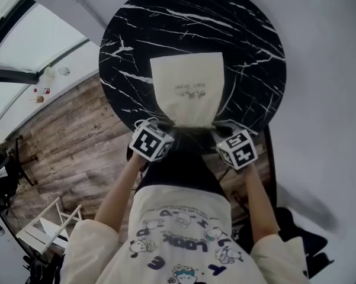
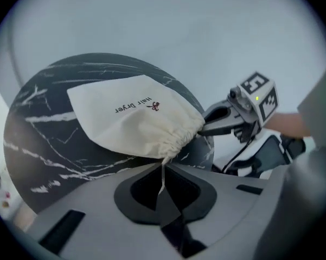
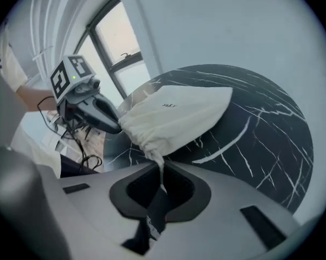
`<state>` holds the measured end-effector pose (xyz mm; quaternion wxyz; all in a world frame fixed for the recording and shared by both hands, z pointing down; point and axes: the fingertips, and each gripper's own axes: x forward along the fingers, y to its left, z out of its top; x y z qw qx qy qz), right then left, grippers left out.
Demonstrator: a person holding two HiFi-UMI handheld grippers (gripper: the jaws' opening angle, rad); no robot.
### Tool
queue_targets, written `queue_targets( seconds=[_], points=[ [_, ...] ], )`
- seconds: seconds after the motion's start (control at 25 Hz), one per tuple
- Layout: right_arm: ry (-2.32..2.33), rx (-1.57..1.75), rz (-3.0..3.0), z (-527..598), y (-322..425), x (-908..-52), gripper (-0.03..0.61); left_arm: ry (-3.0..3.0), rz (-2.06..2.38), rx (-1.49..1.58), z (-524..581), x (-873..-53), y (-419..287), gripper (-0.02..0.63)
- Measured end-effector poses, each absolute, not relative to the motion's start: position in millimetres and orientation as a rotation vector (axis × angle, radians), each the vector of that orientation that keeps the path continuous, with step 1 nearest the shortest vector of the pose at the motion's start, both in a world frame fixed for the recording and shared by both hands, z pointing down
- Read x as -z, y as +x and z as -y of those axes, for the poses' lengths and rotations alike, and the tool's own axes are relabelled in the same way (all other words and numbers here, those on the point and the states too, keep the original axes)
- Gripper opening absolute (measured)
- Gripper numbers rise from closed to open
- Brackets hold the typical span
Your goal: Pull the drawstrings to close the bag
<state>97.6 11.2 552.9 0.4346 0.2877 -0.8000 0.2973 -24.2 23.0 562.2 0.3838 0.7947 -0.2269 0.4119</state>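
A cream drawstring bag (image 1: 188,90) lies flat on the round black marble table (image 1: 249,46), its gathered mouth at the near edge. My left gripper (image 1: 169,126) is at the mouth's left corner and my right gripper (image 1: 216,129) at the right corner. In the left gripper view the bag (image 2: 135,118) puckers toward my left gripper (image 2: 164,191), which is shut on a thin white drawstring (image 2: 163,177). In the right gripper view my right gripper (image 3: 161,191) is likewise shut on the other drawstring (image 3: 161,169) coming out of the bag (image 3: 173,118).
A wooden floor (image 1: 65,147) lies left of the table, with a window (image 1: 29,46) beyond it and a white frame stand (image 1: 44,229) at the lower left. Dark cables (image 3: 81,156) hang by the table's near side. A pale wall surrounds the table's far side.
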Motion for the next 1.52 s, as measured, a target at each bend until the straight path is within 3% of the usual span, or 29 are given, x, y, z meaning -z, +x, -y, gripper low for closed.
queue_targets(
  seconds=[0.16, 0.44, 0.56, 0.6, 0.72, 0.8, 1.08, 1.32, 1.52],
  points=[
    [1.014, -0.83, 1.912, -2.1, 108.5, -551.8, 0.025, 1.863, 0.744, -0.775, -13.1, -554.8, -16.8, 0.052],
    [1.146, -0.678, 1.776, -3.0, 107.2, -558.3, 0.025, 1.831, 0.878, -0.882, -21.3, -562.7, -13.9, 0.054],
    [1.159, -0.726, 1.792, -1.2, 105.1, -555.0, 0.025, 1.911, 0.854, -0.97, -17.0, -562.8, -10.1, 0.174],
    [1.166, -0.731, 1.8, -0.1, 104.5, -552.2, 0.025, 1.92, 0.858, -0.985, -15.1, -563.9, -9.7, 0.175],
    [1.186, -0.725, 1.822, 0.0, 103.5, -544.7, 0.024, 1.883, 0.921, -1.014, -10.7, -573.5, -14.2, 0.167],
    [1.218, -0.721, 1.825, -0.6, 104.4, -540.2, 0.025, 1.824, 0.988, -1.017, -10.3, -581.0, -21.3, 0.058],
    [1.436, -0.66, 1.718, 3.1, 111.7, -537.6, 0.025, 1.652, 1.235, -0.69, -0.8, -562.2, -34.7, 0.049],
    [1.749, -1.163, 1.785, 11.3, 114.2, -527.2, 0.025, 1.49, 1.27, -0.295, 14.0, -537.1, -39.0, 0.048],
    [1.835, -1.244, 1.873, 23.0, 115.2, -503.7, 0.024, 1.456, 1.238, -0.128, 26.1, -520.6, -40.8, 0.048]
  ],
)
